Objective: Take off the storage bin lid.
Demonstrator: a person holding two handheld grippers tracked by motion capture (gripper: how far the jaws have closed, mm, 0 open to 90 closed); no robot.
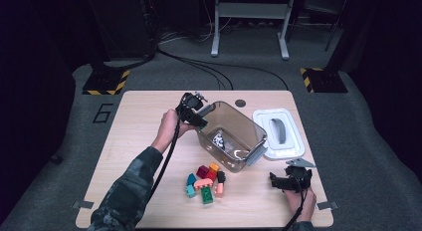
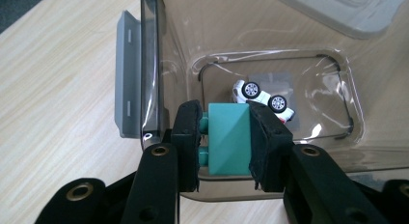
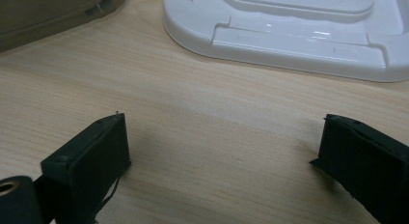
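Over the clear bin [image 2: 159, 64], left tongs [image 2: 225, 137] pinch a teal block [image 2: 229, 139]; right tongs [image 3: 222, 171] rest spread.

Grey carpet floor [image 1: 348, 116], dark room, metal stand [image 1: 251, 22], black cables [image 1: 209, 66].

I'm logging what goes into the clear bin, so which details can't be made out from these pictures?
- Toy car: left gripper view, its near side is hidden behind the teal block that the left tongs hold.
- Block pile: high view, too small to count the pieces.
- Lid: right gripper view, cut off by the top and right edges.
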